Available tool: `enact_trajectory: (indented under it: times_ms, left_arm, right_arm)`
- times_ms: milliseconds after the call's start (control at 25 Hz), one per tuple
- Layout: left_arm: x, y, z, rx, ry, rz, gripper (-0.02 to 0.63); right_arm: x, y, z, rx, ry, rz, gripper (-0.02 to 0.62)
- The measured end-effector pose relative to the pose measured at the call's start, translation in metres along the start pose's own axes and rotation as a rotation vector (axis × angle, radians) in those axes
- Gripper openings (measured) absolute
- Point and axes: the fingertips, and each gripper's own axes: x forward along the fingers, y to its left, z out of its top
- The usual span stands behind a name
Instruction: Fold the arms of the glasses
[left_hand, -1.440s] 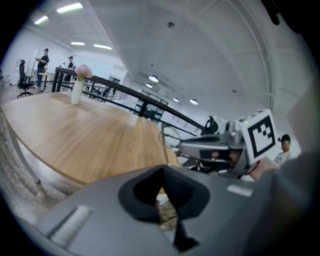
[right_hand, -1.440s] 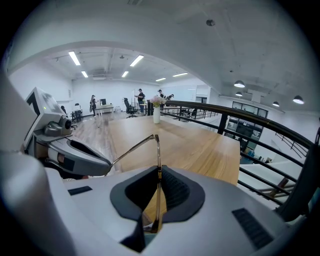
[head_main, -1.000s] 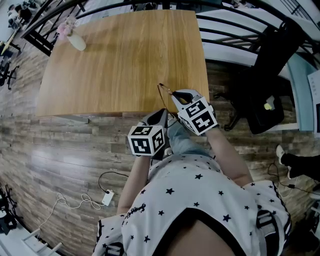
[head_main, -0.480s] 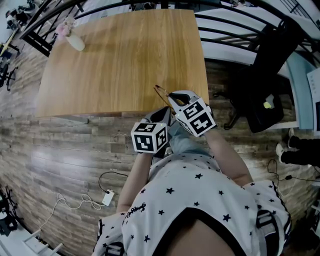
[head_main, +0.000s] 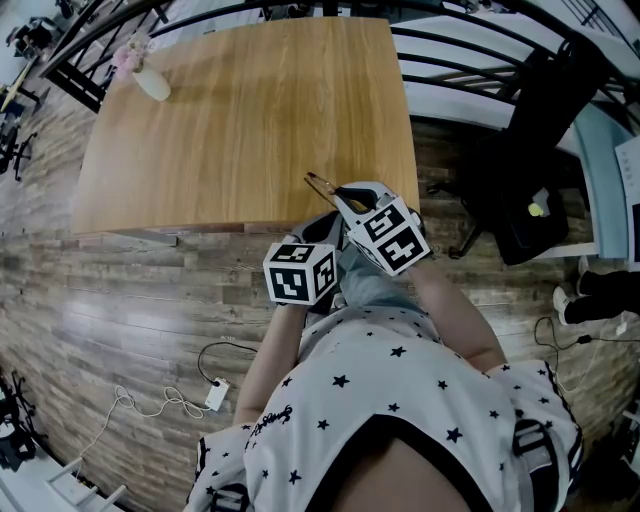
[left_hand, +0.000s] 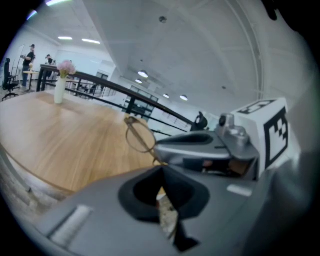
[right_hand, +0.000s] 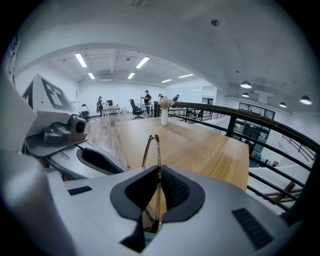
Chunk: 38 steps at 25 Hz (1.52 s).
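We have the glasses (head_main: 320, 183) pinched in the right tool (head_main: 346, 194), lifted off the bench (head_main: 230, 120) and showing against its near edge, right of centre in the head view. In the right gripper view the pads are closed on the thin frame, which stands edge-on and pokes out past the tips. We judge this grip is there to steady the frame while the other tool works an arm.

The left tool (head_main: 322, 228) sits just below and left of the right one, close beside it, with its jaws drawn fully together. A tan sliver shows in the slit between its pads. We cannot tell whether that is an arm's tip. Holding the glasses in the air probably leaves the arms room to swing.
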Motion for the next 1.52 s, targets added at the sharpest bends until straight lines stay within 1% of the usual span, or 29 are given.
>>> enact_trajectory:
  times_ms: [440,840,1160,1280,1520]
  left_arm:
    - [-0.005,0.005,-0.005,-0.009,-0.005,0.01,0.008]
    - [-0.019,0.022,-0.008,-0.042,-0.027,0.053,0.008]
    - [-0.03,0.034,-0.015,-0.059,-0.045,0.085,0.009]
    - [-0.032,0.035,-0.019,-0.061,-0.047,0.084,0.015]
    - [-0.035,0.037,-0.024,-0.06,-0.038,0.088,0.065]
  right_arm:
    - [-0.001,-0.005,-0.003,-0.007,-0.004,-0.014,0.032]
    - [-0.005,-0.023,-0.004,0.005,-0.006,-0.049,0.032]
    - [-0.006,-0.04,-0.001,0.01,-0.01,-0.092,0.032]
    - [-0.006,-0.05,0.0,0.008,-0.014,-0.11,0.032]
    - [-0.009,-0.065,0.011,0.006,-0.032,-0.141,0.032]
